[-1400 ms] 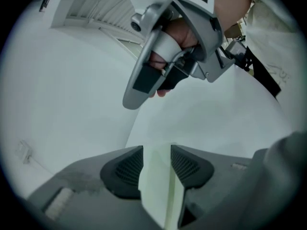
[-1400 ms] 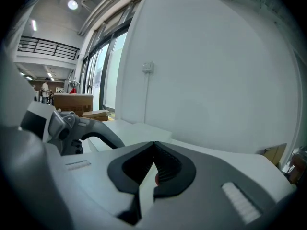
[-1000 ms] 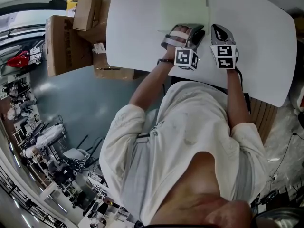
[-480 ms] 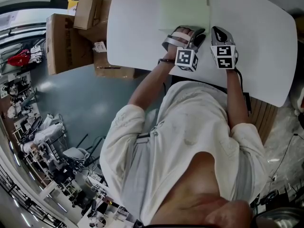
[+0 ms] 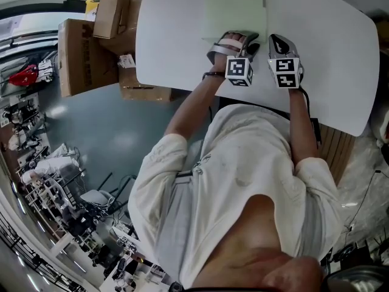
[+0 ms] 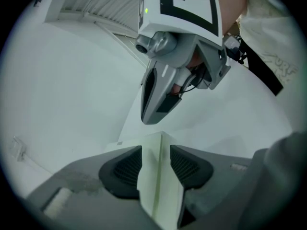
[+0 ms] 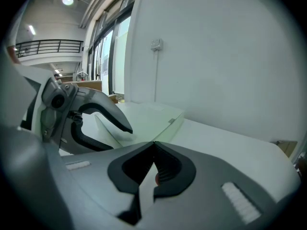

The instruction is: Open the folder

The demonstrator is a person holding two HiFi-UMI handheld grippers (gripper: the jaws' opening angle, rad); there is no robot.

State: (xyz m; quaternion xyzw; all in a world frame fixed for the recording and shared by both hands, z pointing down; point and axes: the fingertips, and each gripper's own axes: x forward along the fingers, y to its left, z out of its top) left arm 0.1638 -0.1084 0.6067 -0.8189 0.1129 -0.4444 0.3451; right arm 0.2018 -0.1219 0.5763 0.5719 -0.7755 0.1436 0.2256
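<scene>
A pale green, translucent plastic folder [image 5: 234, 8] lies flat on the white worktop [image 5: 328, 53], its right edge a straight line just left of the right hand-held gripper [image 5: 278, 40]. The left hand-held gripper [image 5: 246, 41] sits at the folder's near right corner. In the left gripper view its jaws stand wide apart, having just been opening. A thin green edge of the folder stands between the ribbed pads [image 6: 125, 169], which do not clamp it. The right hand-held gripper rests just beside the left one, off the folder, with its jaws closed together on nothing. Bare worktop spreads to the right of the folder and past its far end. The worktop's near edge runs close behind both grippers. Brown cardboard boxes [image 5: 82, 53] stand beyond its left edge.
</scene>
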